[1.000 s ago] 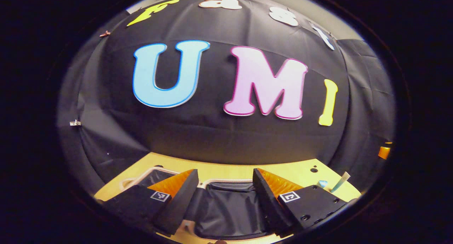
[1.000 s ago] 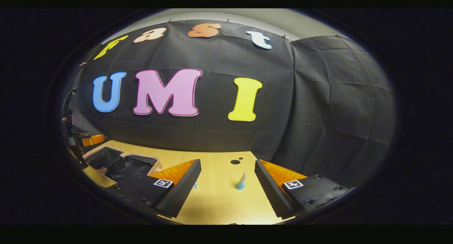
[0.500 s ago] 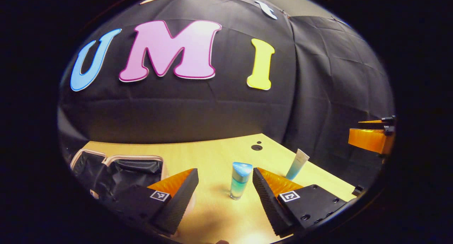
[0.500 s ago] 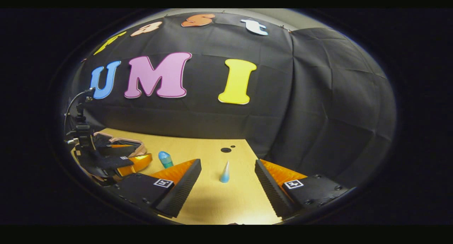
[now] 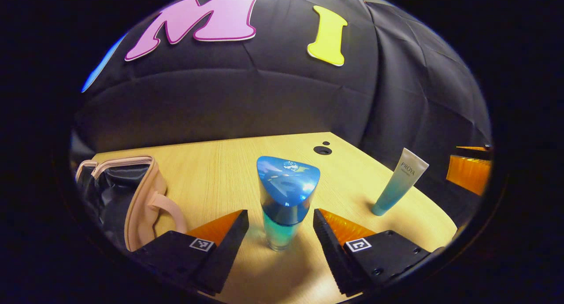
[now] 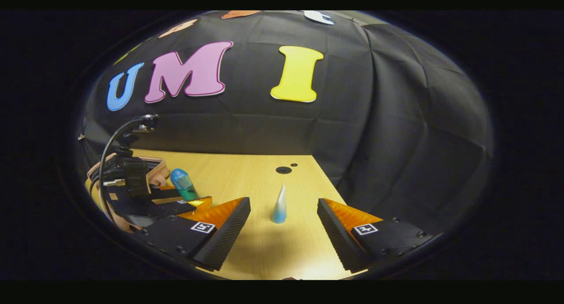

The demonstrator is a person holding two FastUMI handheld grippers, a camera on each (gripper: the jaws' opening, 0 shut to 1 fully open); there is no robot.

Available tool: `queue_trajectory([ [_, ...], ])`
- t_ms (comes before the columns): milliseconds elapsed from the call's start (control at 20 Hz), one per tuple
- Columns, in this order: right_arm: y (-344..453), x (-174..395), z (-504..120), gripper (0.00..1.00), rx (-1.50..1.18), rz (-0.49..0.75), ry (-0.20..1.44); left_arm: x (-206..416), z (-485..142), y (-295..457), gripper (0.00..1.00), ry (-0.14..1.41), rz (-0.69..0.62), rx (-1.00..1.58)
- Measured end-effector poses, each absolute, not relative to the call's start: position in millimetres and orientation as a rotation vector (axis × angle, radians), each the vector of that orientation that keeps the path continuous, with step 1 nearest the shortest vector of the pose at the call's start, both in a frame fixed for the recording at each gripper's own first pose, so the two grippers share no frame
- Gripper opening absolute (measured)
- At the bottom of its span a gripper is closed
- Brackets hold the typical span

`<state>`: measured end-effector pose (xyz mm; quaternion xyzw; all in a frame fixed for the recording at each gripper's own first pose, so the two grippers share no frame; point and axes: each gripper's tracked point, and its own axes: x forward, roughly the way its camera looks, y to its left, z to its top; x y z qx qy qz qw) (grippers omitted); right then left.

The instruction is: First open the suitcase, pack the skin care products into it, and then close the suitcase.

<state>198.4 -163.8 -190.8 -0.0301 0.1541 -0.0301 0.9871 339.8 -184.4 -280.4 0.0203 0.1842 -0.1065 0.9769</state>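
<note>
A teal bottle with a blue three-sided cap [image 5: 284, 202] stands upright on the wooden table [image 5: 211, 176], between the spread fingers of my left gripper [image 5: 280, 233], which is open and not touching it. A white-to-blue tube [image 5: 398, 182] stands on its cap to the right. The pink suitcase [image 5: 132, 198] lies open at the left, its dark lining showing. In the right gripper view the tube [image 6: 279, 205] stands ahead of my open right gripper [image 6: 283, 227], a little beyond its fingertips. The left gripper [image 6: 145, 198] and the bottle [image 6: 183, 185] appear at the left there.
The black cloth wall rises close behind the table. Two round holes [image 5: 322, 149] sit near the table's far corner. The table's right edge [image 6: 335, 194] runs just beyond the tube. The right gripper's finger [image 5: 468, 174] shows at the far right of the left gripper view.
My left gripper has swung from over the open suitcase to the right and closed in around the blue-capped bottle. My right gripper has moved nearer the tube.
</note>
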Motion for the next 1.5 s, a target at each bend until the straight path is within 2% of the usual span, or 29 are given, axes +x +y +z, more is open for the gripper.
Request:
queue_trajectory([
  [50,-164.5,204.8,-196.2,0.97,-0.059,-0.061,0.317,343.9,-282.5,-186.9,0.90,0.373,-0.211,0.032],
  [150,-165.4,218.6,-204.6,0.97,-0.058,-0.061,0.320,347.0,-287.2,-187.0,0.76,0.373,-0.191,0.033],
  [200,-164.9,223.9,-208.8,0.98,-0.058,-0.058,0.321,350.9,-291.4,-185.0,0.60,0.381,-0.178,0.044],
  [300,-166.5,234.0,-220.2,0.97,-0.070,-0.065,0.330,351.7,-295.2,-184.5,0.49,0.385,-0.177,0.050],
  [400,-165.1,243.3,-233.7,0.97,-0.069,-0.066,0.351,350.7,-294.7,-184.1,0.51,0.388,-0.184,0.052],
  [500,-164.7,254.2,-247.7,0.98,-0.081,-0.069,0.362,348.1,-293.6,-181.5,0.45,0.393,-0.182,0.036],
  [550,-164.9,257.7,-256.7,0.98,-0.087,-0.071,0.373,346.7,-294.8,-179.7,0.48,0.394,-0.182,0.027],
  [650,-166.3,269.7,-273.4,0.98,-0.076,-0.081,0.393,345.1,-293.1,-178.9,0.48,0.391,-0.184,0.010],
  [700,-166.5,277.3,-281.9,0.98,-0.060,-0.088,0.408,345.5,-292.6,-178.9,0.45,0.389,-0.185,0.004],
  [950,-173.6,288.6,-314.1,0.98,-0.035,-0.126,0.458,345.9,-292.9,-178.2,0.45,0.381,-0.185,-0.018],
  [1000,-175.9,290.3,-311.2,0.92,-0.035,-0.141,0.453,344.2,-292.2,-178.4,0.45,0.381,-0.186,-0.024],
  [1150,-173.5,296.5,-309.6,0.50,-0.038,-0.149,0.442,341.4,-294.0,-177.8,0.45,0.390,-0.187,-0.028],
  [1200,-169.6,292.5,-309.5,0.43,-0.039,-0.133,0.439,340.5,-293.3,-177.9,0.45,0.391,-0.189,-0.026],
  [1400,-154.3,281.6,-305.1,0.34,-0.050,-0.079,0.420,333.8,-293.1,-175.7,0.44,0.393,-0.204,-0.014],
  [1450,-151.0,278.5,-299.0,0.25,-0.059,-0.070,0.408,330.2,-294.0,-175.3,0.43,0.394,-0.210,-0.014],
  [1500,-146.4,275.4,-294.5,0.36,-0.073,-0.063,0.394,328.1,-292.6,-173.6,0.43,0.389,-0.211,-0.017],
])
